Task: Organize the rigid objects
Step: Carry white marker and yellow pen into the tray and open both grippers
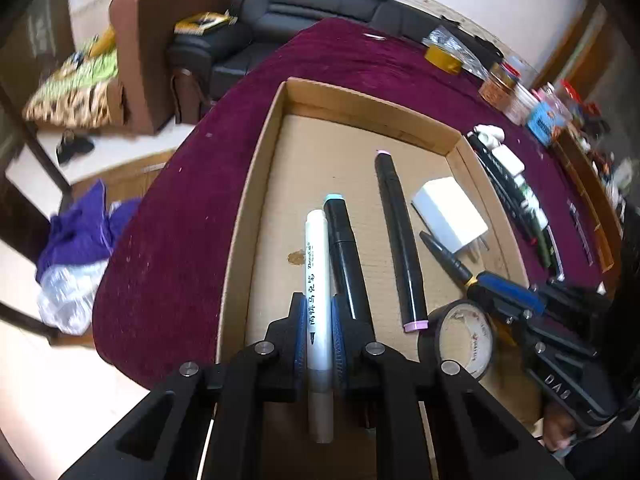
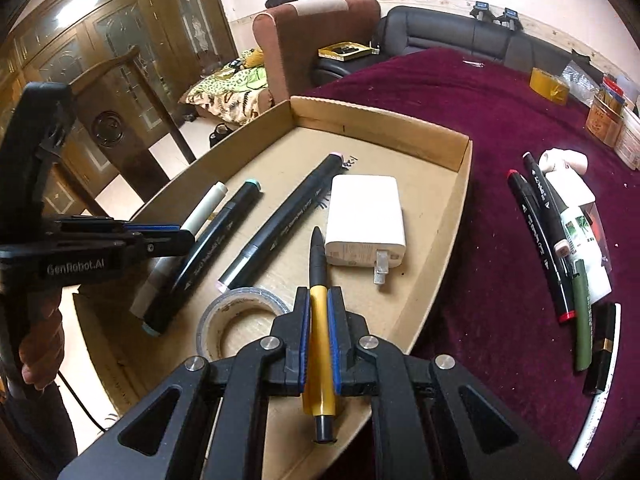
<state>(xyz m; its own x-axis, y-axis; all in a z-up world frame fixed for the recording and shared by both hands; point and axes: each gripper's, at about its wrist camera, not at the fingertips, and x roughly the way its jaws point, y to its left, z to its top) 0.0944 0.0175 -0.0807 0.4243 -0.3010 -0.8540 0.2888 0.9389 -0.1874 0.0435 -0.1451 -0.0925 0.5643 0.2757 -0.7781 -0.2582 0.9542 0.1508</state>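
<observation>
You have 2 pens in hand at once: your left gripper (image 1: pixel 320 320) is clamped on the white marker (image 1: pixel 319 280), and your right gripper (image 2: pixel 319 308) is clamped on the yellow pen (image 2: pixel 319 344), whose black tip points out past the pads toward the white charger (image 2: pixel 364 220). Both tools hang over the cardboard tray (image 2: pixel 380 128), which sits on the maroon tablecloth (image 2: pixel 500 120) and already holds the teal-capped marker (image 1: pixel 344 256), the pink-capped marker (image 1: pixel 400 240), the charger and the roll of tape (image 2: pixel 240 320). The white marker lies just beside the teal-capped one, almost parallel to it; from these views you cannot tell whether it rests on the tray floor or is a little above it. The likely step is to set both pens down in line with the 2 markers. The main risk is crowding: your left gripper's finger stands close against the teal-capped marker, so opening the jaws could shove it and knock the row askew. On the right, the pen's tip is near the charger's prongs and its body passes just beside the tape roll, so a drop from a tilt may leave it propped on either one, or let it roll. More markers (image 2: pixel 536 240) wait outside the tray on the cloth, near its right wall, so leave room for them
</observation>
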